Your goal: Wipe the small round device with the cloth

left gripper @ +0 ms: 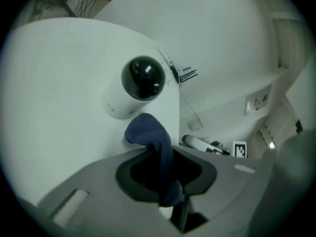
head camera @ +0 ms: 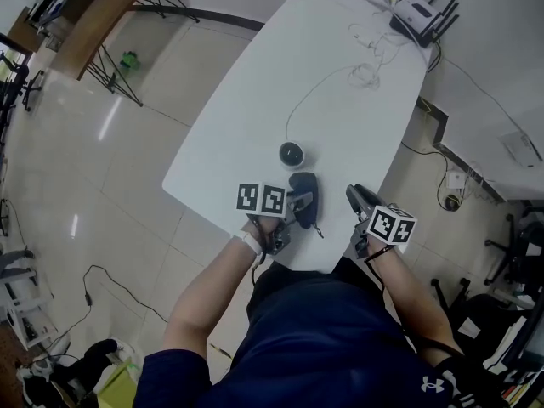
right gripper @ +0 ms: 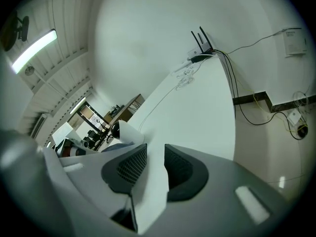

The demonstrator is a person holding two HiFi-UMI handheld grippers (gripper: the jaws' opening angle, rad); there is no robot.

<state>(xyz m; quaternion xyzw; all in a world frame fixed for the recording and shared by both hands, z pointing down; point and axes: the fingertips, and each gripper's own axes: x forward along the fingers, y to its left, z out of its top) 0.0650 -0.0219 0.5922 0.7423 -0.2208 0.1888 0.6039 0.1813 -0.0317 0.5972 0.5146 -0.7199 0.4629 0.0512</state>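
Dark blue soft cloth (left gripper: 150,135) hangs in a crumpled fold from the left gripper (left gripper: 165,177), whose grey jaws are pinched tight on it. The bunched end lies on the table (left gripper: 59,83) just in front of the device (left gripper: 138,85). The device is a short white cylinder with a glossy black dome that catches the ceiling lights. It stands near the table's near end.

The head view shows the device only as a dark disc in a white ring. It also shows the smooth white table narrowing to a rounded near end. A thin white cable (head camera: 314,87) runs from the device to a white router (head camera: 418,13) with black antennas at the far end.

The right gripper (right gripper: 154,169) has a narrow gap between its jaws, with nothing in it. Only its own view shows the black cross-hatched pads (right gripper: 131,169). Each gripper carries a cube with black-and-white square markers. The dark blue shirt (head camera: 340,347) bears a small white logo.
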